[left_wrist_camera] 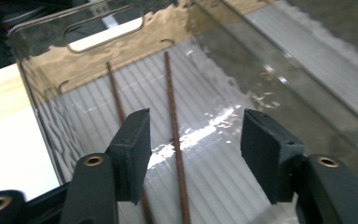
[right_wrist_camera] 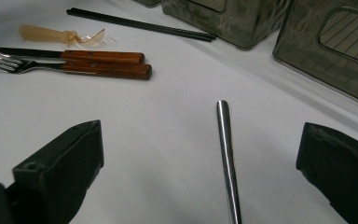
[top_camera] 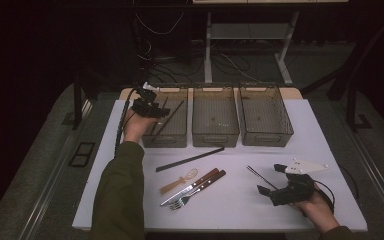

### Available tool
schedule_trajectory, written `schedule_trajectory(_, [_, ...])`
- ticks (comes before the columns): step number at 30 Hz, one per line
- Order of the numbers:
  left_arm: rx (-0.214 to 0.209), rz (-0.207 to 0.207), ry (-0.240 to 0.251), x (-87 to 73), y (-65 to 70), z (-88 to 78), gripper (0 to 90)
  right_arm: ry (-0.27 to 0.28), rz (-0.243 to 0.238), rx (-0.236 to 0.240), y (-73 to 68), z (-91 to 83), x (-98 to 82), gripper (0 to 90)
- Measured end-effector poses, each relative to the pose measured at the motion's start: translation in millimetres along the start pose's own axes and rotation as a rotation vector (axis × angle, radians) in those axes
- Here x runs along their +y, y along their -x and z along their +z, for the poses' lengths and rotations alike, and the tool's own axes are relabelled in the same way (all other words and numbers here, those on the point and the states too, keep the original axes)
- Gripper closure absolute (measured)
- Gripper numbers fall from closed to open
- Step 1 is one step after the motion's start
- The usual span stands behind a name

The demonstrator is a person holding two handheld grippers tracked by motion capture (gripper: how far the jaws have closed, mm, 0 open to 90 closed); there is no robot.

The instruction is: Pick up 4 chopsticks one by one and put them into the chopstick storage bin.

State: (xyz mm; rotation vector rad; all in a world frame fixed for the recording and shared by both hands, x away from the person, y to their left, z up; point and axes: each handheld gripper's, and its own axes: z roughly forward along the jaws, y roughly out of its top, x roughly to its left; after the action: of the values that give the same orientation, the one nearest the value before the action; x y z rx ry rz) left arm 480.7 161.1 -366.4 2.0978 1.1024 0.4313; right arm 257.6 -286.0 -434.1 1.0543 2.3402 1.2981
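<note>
So the left tool (top_camera: 152, 111) is up over the left bin (top_camera: 172, 136), the first of three smoky bins in a row at the far side of the surface (top_camera: 320, 150). In the left gripper view its jaws stand apart, nothing pinched. Two brown chopsticks lie on the ribbed bin floor below: one (left_wrist_camera: 175, 140) runs right through the gap between the jaws, a bit closer to the left jaw, not touching either pad. The other (left_wrist_camera: 115, 95) sits just beside it and disappears behind the left jaw. From the high view they lean diagonally inside that bin.

The right tool (top_camera: 275, 182) is down near the front right of the surface, jaws wide open too and gripping nothing. A metal chopstick (right_wrist_camera: 227, 154) lies flat on the surface between its jaws, roughly centred, pointing away from the tool, clear of both pads.

Rest of the stuff is in the middle: a black chopstick pair (top_camera: 190, 159) just in front of the bins, then a plastic spoon (top_camera: 180, 181), a knife (top_camera: 192, 186) and a fork (top_camera: 200, 191) with wooden handles, side by side. All well apart from both tools.
</note>
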Motion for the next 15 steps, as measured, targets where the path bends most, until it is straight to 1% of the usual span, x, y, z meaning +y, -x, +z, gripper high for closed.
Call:
schedule_trajectory(3, [-0.018, 0.010, 0.022, 0.2, 3.0, -9.5, 38.6, -0.001, -0.001, -0.002, 0.2, 0.2, 0.0, 0.9])
schedule_trajectory(6, [-0.047, 0.029, 0.035, -0.3, 7.0, -20.3, 36.3, -0.001, -0.001, -0.001, 0.4, 0.6, 0.0, 0.9])
schedule_trajectory(10, [-0.068, 0.040, 0.068, -6.5, 16.8, -33.1, 34.7, -0.001, -0.001, -0.001, 0.3, 0.4, 0.0, 0.9])
schedule_trajectory(12, [-0.088, 0.050, 0.074, -10.7, 21.7, -38.3, 33.5, 0.000, 0.000, -0.002, 0.5, 0.6, 0.0, 0.9])
schedule_trajectory(15, [-0.110, 0.062, 0.067, -18.9, 28.3, -43.2, 30.7, -0.001, -0.002, -0.002, -0.2, 0.8, 0.0, 0.9])
